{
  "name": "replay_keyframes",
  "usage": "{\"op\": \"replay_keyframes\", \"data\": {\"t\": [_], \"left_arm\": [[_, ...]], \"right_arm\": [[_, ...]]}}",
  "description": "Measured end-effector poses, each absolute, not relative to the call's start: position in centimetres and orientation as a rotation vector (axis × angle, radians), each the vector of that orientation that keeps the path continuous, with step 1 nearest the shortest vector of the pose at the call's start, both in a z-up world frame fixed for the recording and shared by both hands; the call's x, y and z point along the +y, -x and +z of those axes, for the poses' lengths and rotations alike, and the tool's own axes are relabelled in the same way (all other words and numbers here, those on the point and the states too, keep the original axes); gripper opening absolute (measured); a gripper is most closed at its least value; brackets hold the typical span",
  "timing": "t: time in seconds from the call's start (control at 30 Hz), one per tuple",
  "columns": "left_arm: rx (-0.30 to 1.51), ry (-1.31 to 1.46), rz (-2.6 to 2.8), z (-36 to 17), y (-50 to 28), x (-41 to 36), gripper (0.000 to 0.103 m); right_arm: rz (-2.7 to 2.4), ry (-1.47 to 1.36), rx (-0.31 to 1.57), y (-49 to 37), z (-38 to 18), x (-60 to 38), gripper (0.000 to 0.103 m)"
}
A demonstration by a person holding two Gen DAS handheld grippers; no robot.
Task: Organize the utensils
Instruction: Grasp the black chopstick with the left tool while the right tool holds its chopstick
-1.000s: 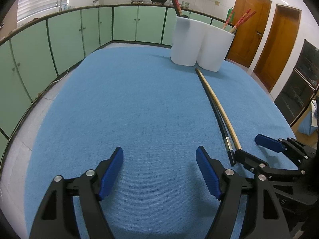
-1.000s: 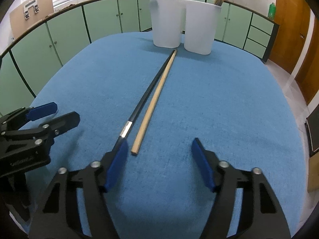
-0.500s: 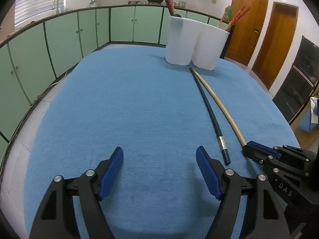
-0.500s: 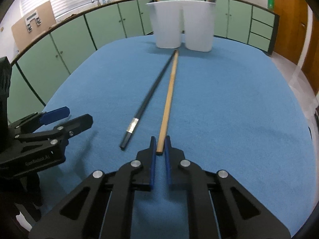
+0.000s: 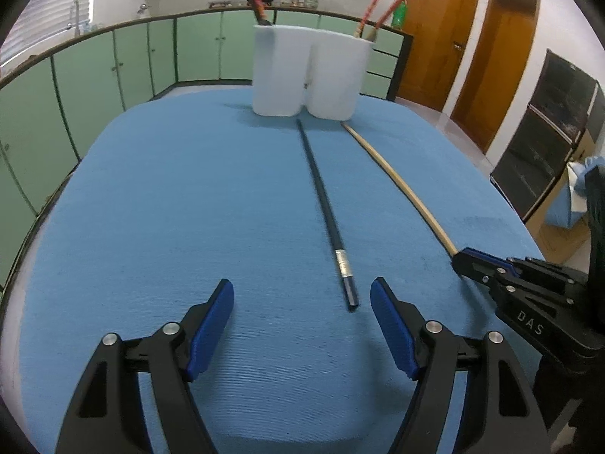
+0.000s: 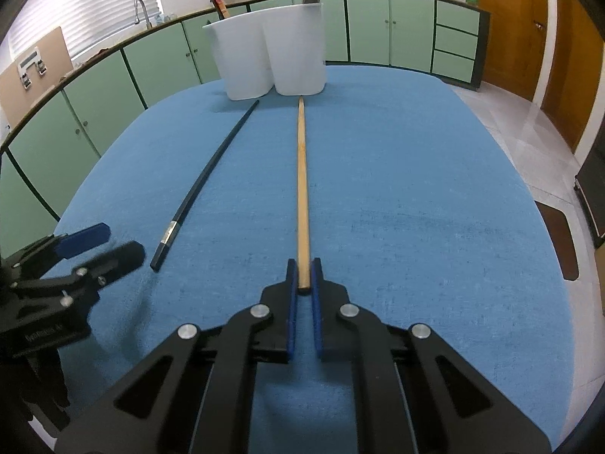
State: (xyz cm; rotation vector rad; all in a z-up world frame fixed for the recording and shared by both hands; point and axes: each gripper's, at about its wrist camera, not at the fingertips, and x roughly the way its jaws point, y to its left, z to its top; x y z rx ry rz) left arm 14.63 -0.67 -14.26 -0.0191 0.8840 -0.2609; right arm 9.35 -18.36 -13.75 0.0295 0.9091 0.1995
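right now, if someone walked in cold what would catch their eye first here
Two long chopsticks lie on the blue cloth, running toward the white holder at its far end. The right gripper is shut on the near end of the wooden chopstick. The black chopstick lies free, its near end just ahead of the open left gripper.

The counter [image 5: 159, 204] was covered edge to edge with a blue textured cloth [image 6: 416, 196]. At its far end stood a white two-compartment holder [image 5: 308, 75], its two rounded tubs joined side by side. A black chopstick [image 5: 327, 212] with a silver band lay flat on the cloth, running lengthwise toward the holder. Beside it, apart from it, lay a bamboo chopstick [image 6: 301, 185], its far tip near the holder's base.
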Motion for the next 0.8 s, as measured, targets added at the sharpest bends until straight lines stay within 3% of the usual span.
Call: {"op": "replay_keyframes", "data": {"t": [0.37,0.63,0.8], "left_arm": [[0.900,-0.043,-0.234,-14.9,-14.7,-2.4,0.044],[0.894,-0.032,-0.234,-14.9,-14.7,-3.3,0.009],[0.895,-0.033,-0.223,-14.9,-14.7,-3.5,0.007]], "right_arm": [[0.215,-0.030,0.912,-9.3,-13.7,-18.6,0.007],[0.217,-0.019,0.907,-9.3,-13.9,-18.3,0.007],[0.227,-0.047,0.905,-9.4,-13.9,-18.8,0.006]]}}
